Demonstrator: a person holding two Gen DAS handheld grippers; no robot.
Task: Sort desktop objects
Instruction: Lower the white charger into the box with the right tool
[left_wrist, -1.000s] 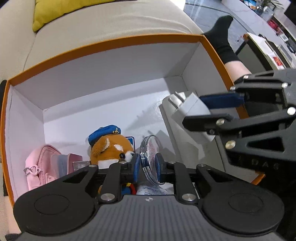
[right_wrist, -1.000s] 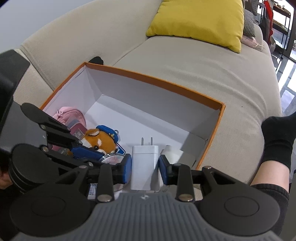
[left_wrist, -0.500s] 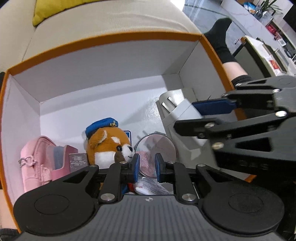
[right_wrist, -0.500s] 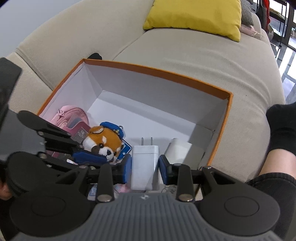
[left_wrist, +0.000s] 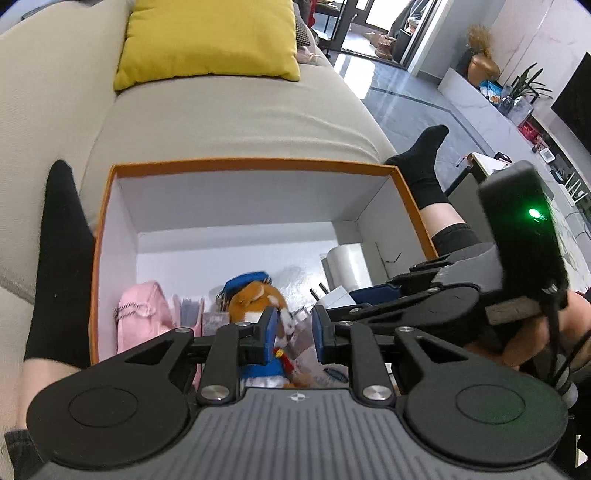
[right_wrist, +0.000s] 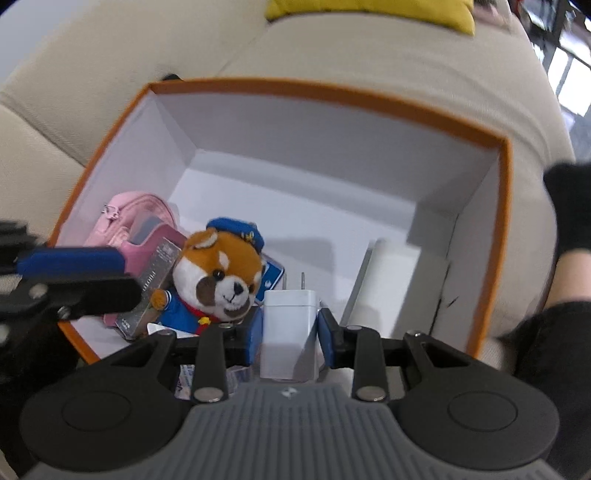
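Orange-rimmed box (right_wrist: 506, 206), right tongs (right_wrist: 290, 334) clamping white charger (right_wrist: 290, 325), far half bare

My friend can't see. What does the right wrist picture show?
The right claw grips a white plug charger over an orange-edged box on a beige sofa. Inside the box sit a toy fox in a blue cap and a pink pouch.
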